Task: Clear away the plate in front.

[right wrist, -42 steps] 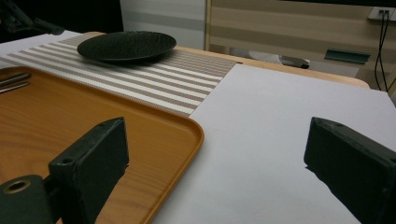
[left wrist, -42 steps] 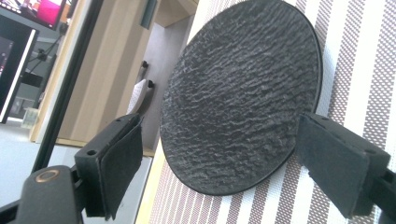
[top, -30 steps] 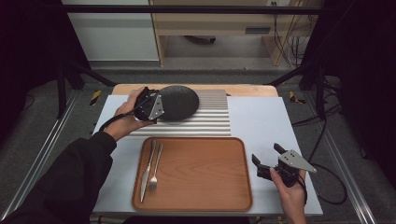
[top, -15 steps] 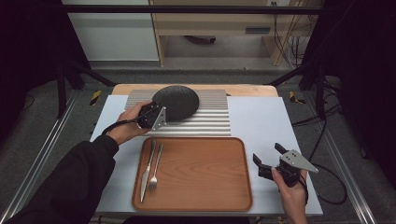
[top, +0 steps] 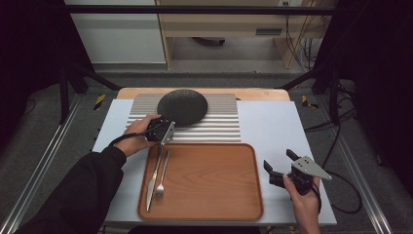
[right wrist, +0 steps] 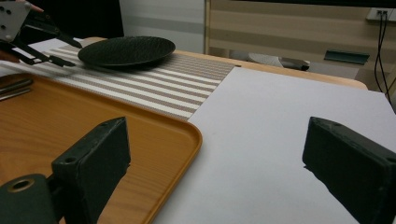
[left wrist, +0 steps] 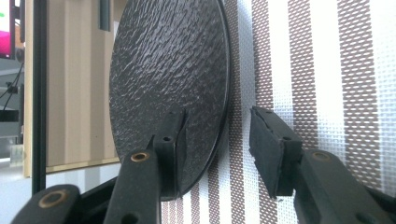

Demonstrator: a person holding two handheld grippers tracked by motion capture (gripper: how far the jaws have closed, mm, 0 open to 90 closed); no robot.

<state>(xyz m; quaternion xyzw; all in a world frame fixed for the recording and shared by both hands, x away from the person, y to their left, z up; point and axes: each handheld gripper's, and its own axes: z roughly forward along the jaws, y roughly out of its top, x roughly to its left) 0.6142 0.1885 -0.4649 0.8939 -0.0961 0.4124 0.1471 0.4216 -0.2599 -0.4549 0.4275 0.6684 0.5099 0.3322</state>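
Note:
A round black textured plate (top: 182,106) lies on the striped placemat (top: 216,126) at the back of the table. My left gripper (top: 163,130) sits just in front of the plate's near-left rim. In the left gripper view its jaws are open (left wrist: 220,123), one jaw overlapping the plate's edge (left wrist: 168,84), with bare placemat (left wrist: 303,70) in the gap. My right gripper (top: 282,165) is held open over the white mat to the right of the wooden tray (top: 209,180), nothing between its jaws (right wrist: 217,140). The right gripper view shows the plate (right wrist: 126,49) far off.
A knife (top: 153,178) and a fork (top: 162,175) lie side by side at the tray's left end. A white mat (top: 272,122) covers the table. The tray's corner (right wrist: 187,135) is beside my right gripper. Dark stands and cables flank the table.
My left gripper has drawn back from the plate toward the person. The plate stays where it was on the placemat. The right gripper has barely moved.

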